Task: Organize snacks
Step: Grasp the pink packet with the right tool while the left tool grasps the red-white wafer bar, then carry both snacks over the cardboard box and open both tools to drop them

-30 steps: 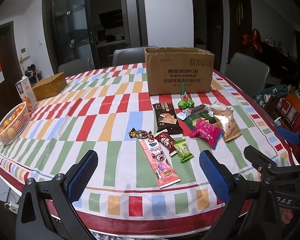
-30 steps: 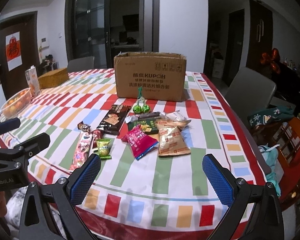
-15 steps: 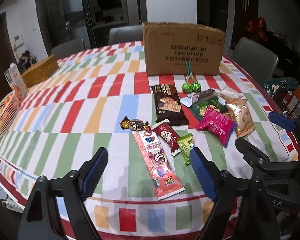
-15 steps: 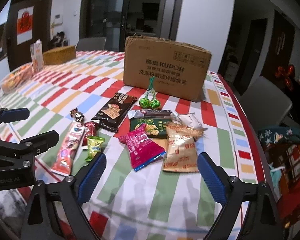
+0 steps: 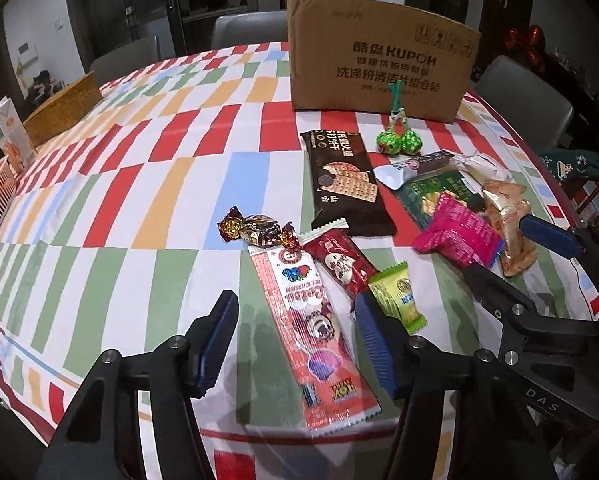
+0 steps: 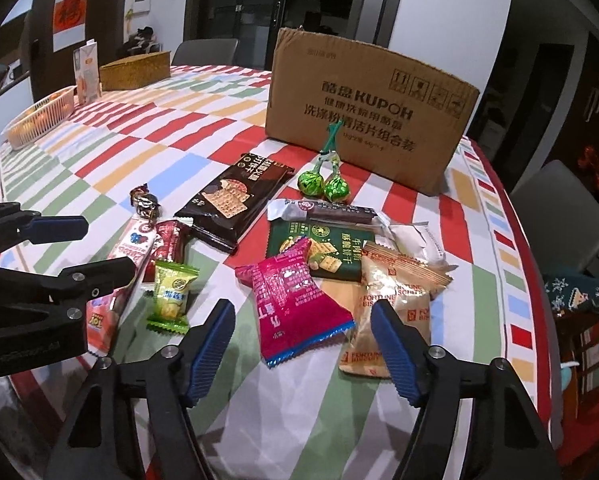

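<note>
While both grippers hang low over the near edge of the table point(image 5: 99, 184), each one has its blue fingers spread wide and holds nothing. From the left wrist camera, the left gripper point(image 5: 295, 340) sits right over the long pink snack bar point(image 5: 311, 328), which runs between its fingers and points toward 12 o'clock. Just beside that bar, at 1 o'clock, lie a small red packet point(image 5: 341, 266) and a little green packet point(image 5: 397, 296). A shiny wrapped candy point(image 5: 257, 232) touches the far tip of the pink bar. From the right wrist camera, the right gripper point(image 6: 303, 340) hangs over a bright pink packet point(image 6: 293, 300), with a gold biscuit bag point(image 6: 395, 300) just beside it at 3 o'clock. A dark green cracker pack point(image 6: 319, 244) lies partly under those two. At 11 o'clock from the pink packet lies a long brown biscuit pack point(image 6: 235, 200). Two green lollipops point(image 6: 323, 184) lean against the brown cardboard box point(image 6: 371, 108), which stands at 12 o'clock, beyond all the snacks. Far off at 10 o'clock, near the table's edge, sit a white basket point(image 6: 39, 116), a drink carton point(image 6: 86, 68) and a woven yellow box point(image 6: 135, 68).
</note>
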The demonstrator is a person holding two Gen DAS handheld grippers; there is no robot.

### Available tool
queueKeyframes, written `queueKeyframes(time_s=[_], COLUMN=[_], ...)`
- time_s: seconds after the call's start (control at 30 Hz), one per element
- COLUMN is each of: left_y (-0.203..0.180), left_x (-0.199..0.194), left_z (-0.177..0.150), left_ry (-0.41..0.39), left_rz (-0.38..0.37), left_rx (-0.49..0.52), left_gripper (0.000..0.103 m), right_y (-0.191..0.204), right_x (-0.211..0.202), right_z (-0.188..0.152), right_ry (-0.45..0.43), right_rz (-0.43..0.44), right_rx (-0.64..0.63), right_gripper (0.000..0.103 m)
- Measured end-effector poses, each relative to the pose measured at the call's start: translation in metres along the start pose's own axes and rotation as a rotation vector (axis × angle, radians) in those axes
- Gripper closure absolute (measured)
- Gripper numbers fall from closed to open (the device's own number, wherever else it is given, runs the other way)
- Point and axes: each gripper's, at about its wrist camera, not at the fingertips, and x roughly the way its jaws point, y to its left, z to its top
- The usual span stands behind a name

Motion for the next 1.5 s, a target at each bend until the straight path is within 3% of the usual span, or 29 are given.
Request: queueKeyframes(time_s=[0.37, 0.8, 1.17, 1.5], left_y=[0.007, 0.013, 0.011, 0.007], left_x=[0.028, 0.025, -0.018, -0.052], left_z=[0.009, 0.011, 0.013, 0.041], left_ry=[0.063, 0.055, -0.068, -0.187], left_rz=[-0.022, -0.077, -0.102, -0.154], left_rx=[-0.05, -0.063, -0.032, 0.0], left_gripper=[0.055, 0.076, 0.078, 0.081], right_y=[-0.001, 0.003, 0.006, -0.005], right_x=[0.026, 0.026, -0.006, -0.033], right_z=[0.007, 0.014, 0.014, 0.035], right_ry=[0.054, 0.08, 0.03, -0.059], right_rz=[0.031, 0.077, 0.111, 0.104], right_rx=[-0.008, 0.035, 0.097, 0.133], right_gripper=[0.047, 0.063, 0.065, 0.065])
